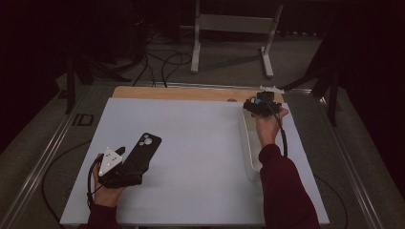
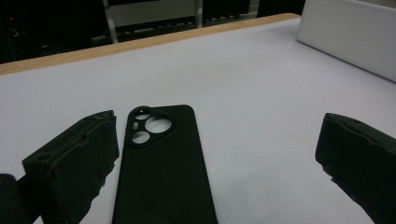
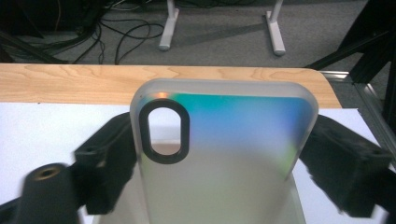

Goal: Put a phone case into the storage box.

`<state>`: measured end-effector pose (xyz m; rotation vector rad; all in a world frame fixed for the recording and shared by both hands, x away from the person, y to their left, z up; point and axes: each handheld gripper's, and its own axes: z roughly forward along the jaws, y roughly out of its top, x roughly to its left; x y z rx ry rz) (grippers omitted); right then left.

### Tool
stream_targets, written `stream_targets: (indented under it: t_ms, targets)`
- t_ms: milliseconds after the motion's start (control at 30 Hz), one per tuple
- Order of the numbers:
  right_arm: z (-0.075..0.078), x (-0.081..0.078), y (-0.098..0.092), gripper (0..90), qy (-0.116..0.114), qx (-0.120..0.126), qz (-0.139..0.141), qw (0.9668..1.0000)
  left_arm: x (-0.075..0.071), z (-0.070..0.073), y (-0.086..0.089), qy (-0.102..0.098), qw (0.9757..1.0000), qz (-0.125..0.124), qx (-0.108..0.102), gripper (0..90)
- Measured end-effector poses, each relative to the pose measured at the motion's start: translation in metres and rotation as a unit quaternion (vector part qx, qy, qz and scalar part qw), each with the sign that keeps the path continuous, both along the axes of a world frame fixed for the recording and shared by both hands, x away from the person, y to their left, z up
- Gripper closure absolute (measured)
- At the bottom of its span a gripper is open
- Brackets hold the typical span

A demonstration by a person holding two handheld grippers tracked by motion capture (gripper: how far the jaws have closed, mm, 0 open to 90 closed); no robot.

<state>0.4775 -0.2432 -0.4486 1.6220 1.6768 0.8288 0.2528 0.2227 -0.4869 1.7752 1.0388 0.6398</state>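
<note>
Holding a frosted translucent phone case (image 3: 224,154) by its two long edges, the right gripper (image 3: 219,163) has its black jaws squeezed onto the case's sides, camera cutout (image 3: 164,131) toward the far end; the case shows an iridescent blue-green sheen across the back. From the high view the right gripper (image 1: 261,106) sits at the far right of the white table mat (image 1: 200,143), just above a shallow clear tray (image 1: 249,148) that runs back toward the person's sleeve (image 1: 282,186). The left gripper (image 2: 219,163) rests open over a matte black phone case (image 2: 163,168) lying flat on the mat, back up, lens openings away from the hand; the left jaw stands just beside its edge, the right jaw well apart. In the high view the black case (image 1: 143,152) lies at the near left with the left gripper (image 1: 125,164) on its near end. Judged handling: both cases are light, thin and flexible; the frosted one looks slick and may bow or pop out under a hard pinch. Best hold seems across the long edges near mid-length, clear of the cutout.
</note>
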Motion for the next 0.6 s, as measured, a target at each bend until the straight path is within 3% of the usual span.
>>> stream_targets:
  t_ms: [333, 600]
  targets:
    - [0.005, -0.001, -0.002, 7.2, -0.023, -0.004, 0.009, 0.9997, 0.000, 0.000, 0.001, 0.000, 1.0000, 0.003, -0.001, 0.0]
    - [0.013, -0.009, -0.003, 7.3, -0.027, -0.007, 0.029, 0.9992, -0.001, 0.000, 0.001, -0.001, 1.0000, 0.005, -0.001, 0.0]
